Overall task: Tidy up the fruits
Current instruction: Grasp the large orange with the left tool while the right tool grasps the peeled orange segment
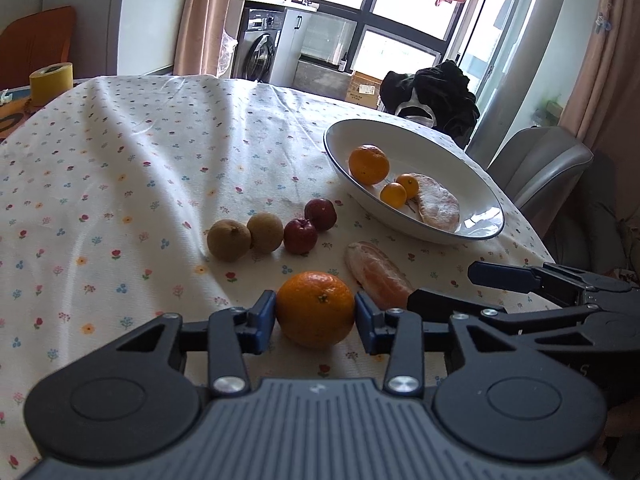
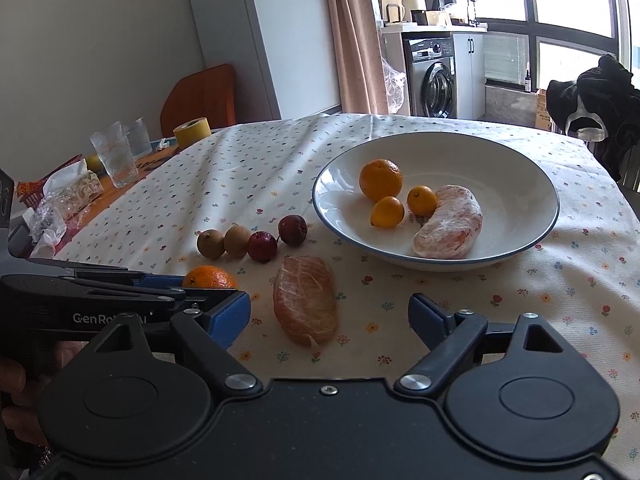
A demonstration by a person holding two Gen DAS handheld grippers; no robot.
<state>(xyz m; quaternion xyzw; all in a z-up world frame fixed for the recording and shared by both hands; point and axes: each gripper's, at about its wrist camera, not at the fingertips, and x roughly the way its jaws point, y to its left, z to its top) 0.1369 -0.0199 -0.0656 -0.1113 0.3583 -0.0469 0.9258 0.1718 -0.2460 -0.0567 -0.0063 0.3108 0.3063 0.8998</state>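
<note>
left wrist: left gripper [image 1: 315,316] clamped on the orange [image 1: 315,309], a blue pad touching each side; bowl [image 1: 472,160] ahead to the right | right wrist: right gripper [image 2: 329,318] spread wide, peeled segment [image 2: 305,305] between the jaws, touching neither; bowl [image 2: 532,184] beyond

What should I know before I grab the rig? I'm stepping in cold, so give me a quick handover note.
Left gripper: fingers closed against the sides of an orange sitting on the tablecloth, not lifted.
Right gripper: open, empty, with the peeled citrus piece lying between its fingers.
Done: the bowl holds an orange, two small oranges and a peeled piece.
Left: the gripped orange, the peeled piece, two brown fruits and two red fruits in a row.
</note>
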